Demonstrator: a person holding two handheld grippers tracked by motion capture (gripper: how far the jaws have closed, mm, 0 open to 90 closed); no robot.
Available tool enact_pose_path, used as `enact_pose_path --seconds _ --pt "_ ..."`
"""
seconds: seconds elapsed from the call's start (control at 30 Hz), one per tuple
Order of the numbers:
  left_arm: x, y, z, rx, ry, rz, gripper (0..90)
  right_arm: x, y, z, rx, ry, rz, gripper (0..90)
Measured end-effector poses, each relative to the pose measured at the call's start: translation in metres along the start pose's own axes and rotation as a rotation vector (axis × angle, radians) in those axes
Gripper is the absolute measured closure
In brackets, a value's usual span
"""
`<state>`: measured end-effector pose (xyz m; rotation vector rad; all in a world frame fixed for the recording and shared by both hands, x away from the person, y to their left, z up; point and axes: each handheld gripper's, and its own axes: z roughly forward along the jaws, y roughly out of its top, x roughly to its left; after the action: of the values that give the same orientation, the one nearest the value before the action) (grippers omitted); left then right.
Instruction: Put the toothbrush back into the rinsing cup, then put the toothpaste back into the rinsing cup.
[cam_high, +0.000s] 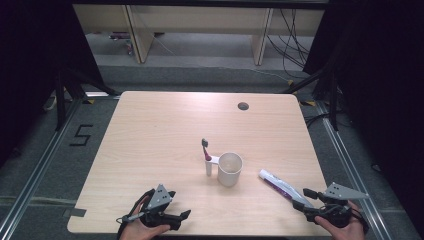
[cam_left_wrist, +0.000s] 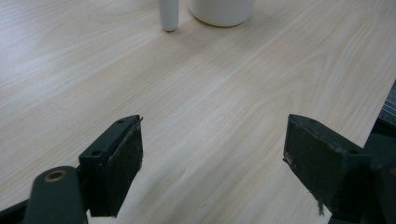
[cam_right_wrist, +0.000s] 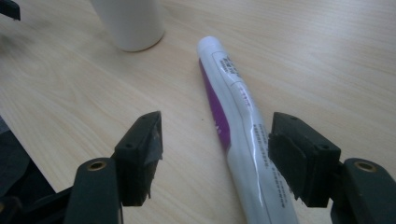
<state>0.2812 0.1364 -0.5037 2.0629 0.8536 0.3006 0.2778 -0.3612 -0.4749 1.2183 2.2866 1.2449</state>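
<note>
Right gripper (cam_right_wrist: 215, 140) straddling the toothpaste tube (cam_right_wrist: 243, 135)
Jaws apart, tube lying between them, unclamped; left gripper (cam_left_wrist: 212, 158) gapes wide over bare table (cam_left_wrist: 210, 84).

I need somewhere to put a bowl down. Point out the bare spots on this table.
The far half of the table, from the cup back to the round hole, is bare. So is the left side, beyond the toothbrush. It is crowded at the middle and the near right, where the tube lies between the right claw's jaws.
</note>
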Motion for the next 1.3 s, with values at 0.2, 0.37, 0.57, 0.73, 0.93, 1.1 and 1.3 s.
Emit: enact_pose_path --seconds 0.2,0.37,0.57,0.73,0.93,1.1,1.3 --pt "0.002 -0.005 -0.003 0.017 0.016 0.008 18.9 0.002 0.000 0.002 0.018 0.016 -0.057 44.7" --pt "0.004 -0.005 -0.003 0.034 0.029 0.025 18.9 0.004 -0.001 0.002 0.033 0.023 -0.072 51.6" --pt "0.003 -0.006 -0.002 0.029 0.024 0.010 18.9 0.004 -0.003 0.003 0.066 0.042 -0.056 57.4" --pt "0.002 -0.006 -0.001 0.031 0.023 0.021 19.0 0.004 -0.005 0.003 0.101 0.046 -0.074 65.0" --pt "0.000 -0.006 -0.002 0.037 0.026 0.042 19.2 0.003 -0.006 0.005 0.144 0.012 -0.125 78.6" --pt "0.000 -0.005 -0.002 0.036 0.021 0.042 19.5 0.001 -0.010 0.004 0.205 -0.011 -0.099 82.4" --pt "-0.001 -0.006 0.001 0.030 0.014 0.034 19.5 -0.005 -0.013 0.002 0.229 -0.043 -0.095 83.2"
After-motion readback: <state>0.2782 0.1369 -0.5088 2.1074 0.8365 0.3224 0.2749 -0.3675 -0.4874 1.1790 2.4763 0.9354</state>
